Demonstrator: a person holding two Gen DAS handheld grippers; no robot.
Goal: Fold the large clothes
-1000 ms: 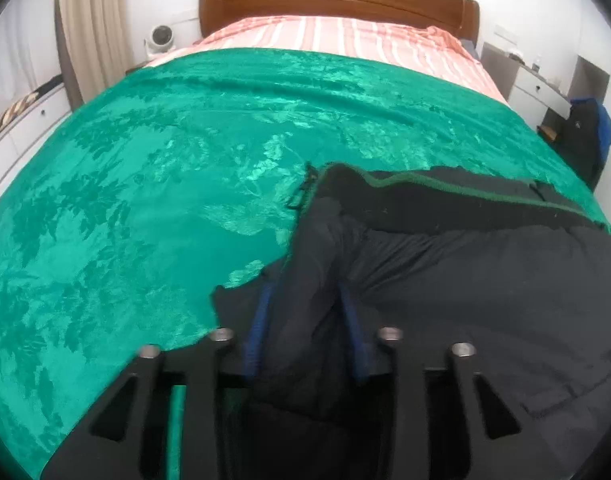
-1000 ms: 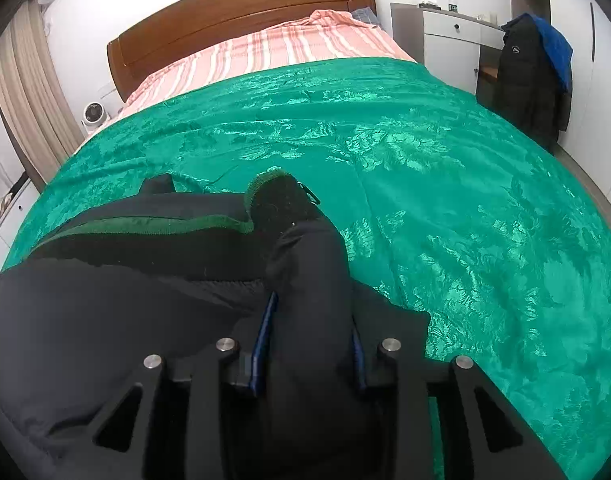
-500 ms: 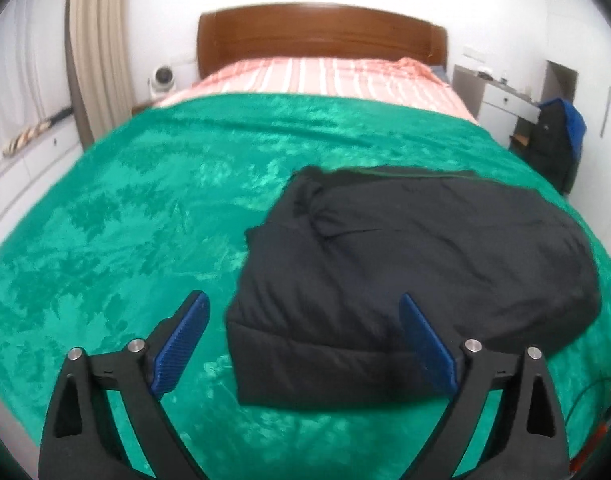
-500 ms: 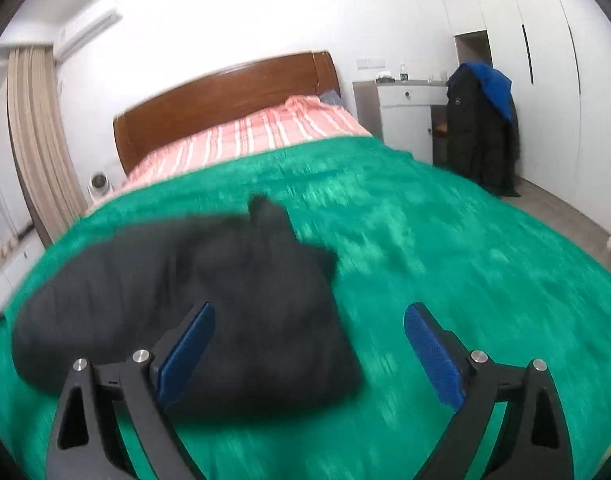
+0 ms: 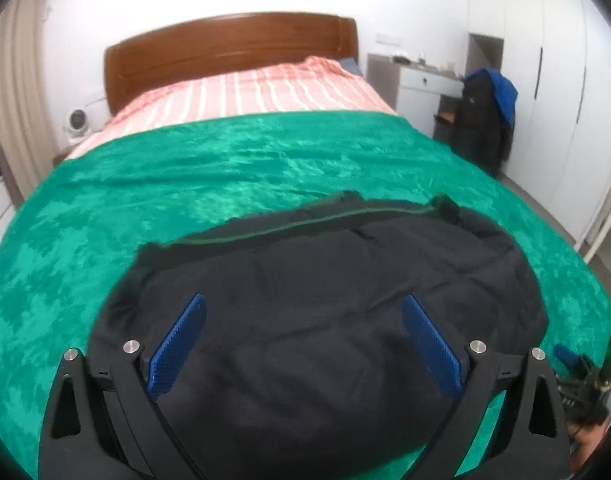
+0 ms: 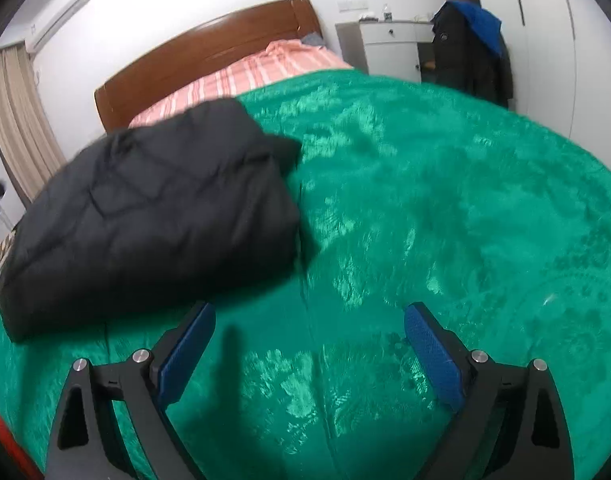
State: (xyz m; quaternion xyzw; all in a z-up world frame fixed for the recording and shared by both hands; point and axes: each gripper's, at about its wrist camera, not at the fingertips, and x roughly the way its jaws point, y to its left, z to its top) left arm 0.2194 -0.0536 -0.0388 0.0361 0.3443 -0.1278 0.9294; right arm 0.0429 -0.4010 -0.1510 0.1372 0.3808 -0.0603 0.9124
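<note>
On the green patterned bedspread (image 5: 117,184), the folded black padded jacket (image 5: 325,312) lies released, both grippers, left gripper (image 5: 305,348) and right gripper (image 6: 309,352), spread empty; squaring its edges should neaten it.

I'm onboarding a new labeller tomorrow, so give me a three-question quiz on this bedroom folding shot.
1. True or false: the left hand-held gripper is clamped on the black jacket.
2. What lies between the blue pads of the right hand-held gripper? A) the jacket B) bare green bedspread C) a striped pillow
3. Fill in: the jacket lies folded on the ____ bedspread.

Key
1. False: its jaws stand wide open above the jacket, gripping nothing.
2. B: in the right wrist view the jacket lies up and to the left, clear of the pads.
3. Green.
</note>
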